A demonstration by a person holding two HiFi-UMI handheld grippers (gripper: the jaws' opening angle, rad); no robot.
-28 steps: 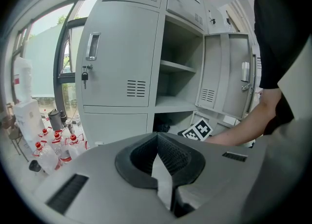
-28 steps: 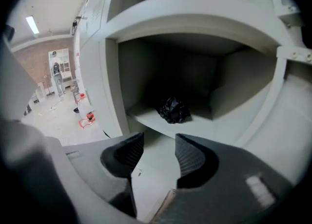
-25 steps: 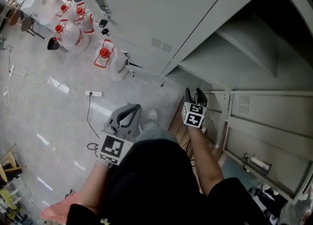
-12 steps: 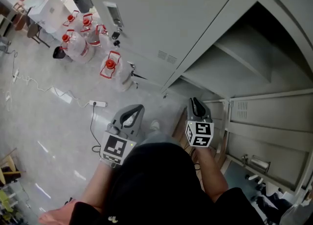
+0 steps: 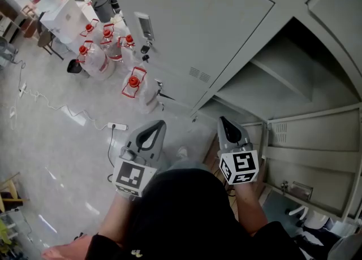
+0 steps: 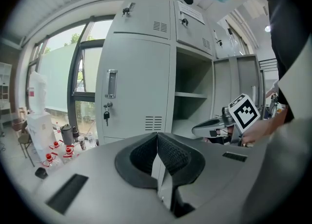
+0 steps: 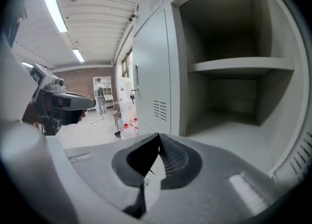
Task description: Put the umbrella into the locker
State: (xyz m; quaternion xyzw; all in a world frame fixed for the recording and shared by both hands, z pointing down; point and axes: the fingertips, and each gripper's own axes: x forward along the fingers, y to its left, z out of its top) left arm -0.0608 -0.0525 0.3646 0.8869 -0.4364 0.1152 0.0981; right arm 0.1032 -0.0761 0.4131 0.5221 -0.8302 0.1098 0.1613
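The locker stands open ahead of the right gripper, with a shelf across its bare compartment. Its frame edge runs just left of the opening and its open door bounds the right side. The left gripper faces the neighbouring closed door, where a key hangs. Water jugs crowd the base, with free floor beyond them. Both grippers' jaws are pressed together with nothing between them. I cannot make out the umbrella in any view.
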